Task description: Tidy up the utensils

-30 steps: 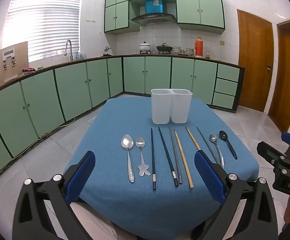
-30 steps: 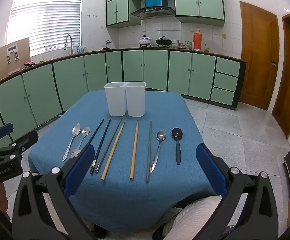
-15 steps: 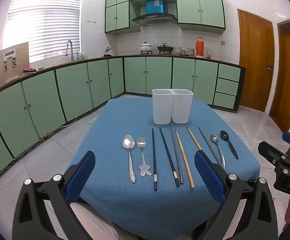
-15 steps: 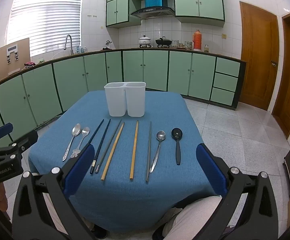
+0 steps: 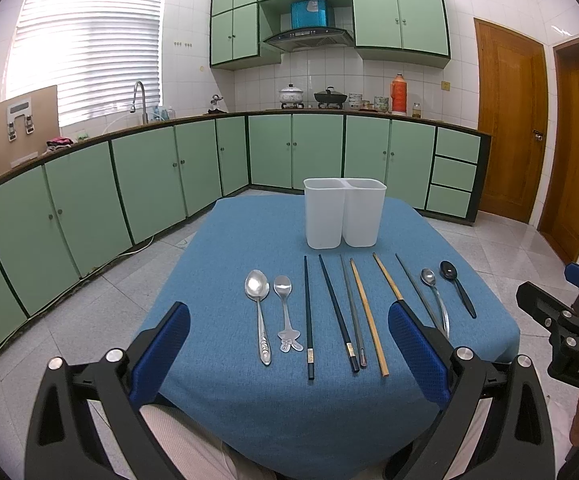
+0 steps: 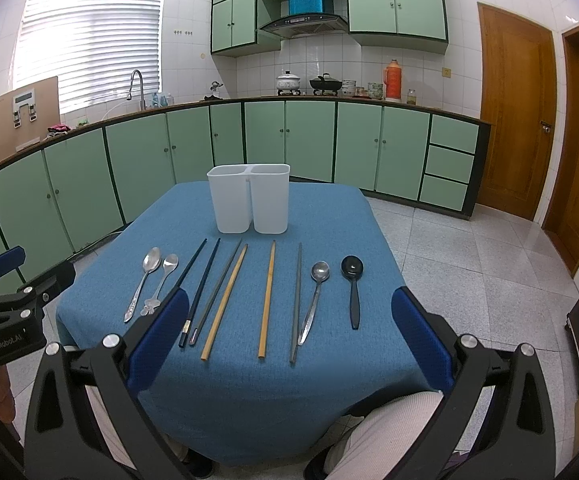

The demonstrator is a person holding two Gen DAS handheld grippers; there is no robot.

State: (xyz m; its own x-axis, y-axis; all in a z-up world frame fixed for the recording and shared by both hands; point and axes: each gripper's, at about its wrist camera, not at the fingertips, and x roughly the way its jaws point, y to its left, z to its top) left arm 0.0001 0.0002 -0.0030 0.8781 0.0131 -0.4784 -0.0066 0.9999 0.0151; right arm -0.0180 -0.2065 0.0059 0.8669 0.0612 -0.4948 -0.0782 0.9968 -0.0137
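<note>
A white two-compartment holder stands upright at the far side of a blue-clothed table. In front of it lie, in a row, two silver spoons, several dark, grey and wooden chopsticks, a silver spoon and a black spoon. My left gripper and my right gripper are both open and empty, held above the table's near edge.
Green kitchen cabinets run along the left and back walls. Wooden doors are on the right. Tiled floor surrounds the table. The person's lap is at the table's near edge.
The left gripper has drifted slightly back and up; the table looks a little lower in its view. The right gripper has not moved.
</note>
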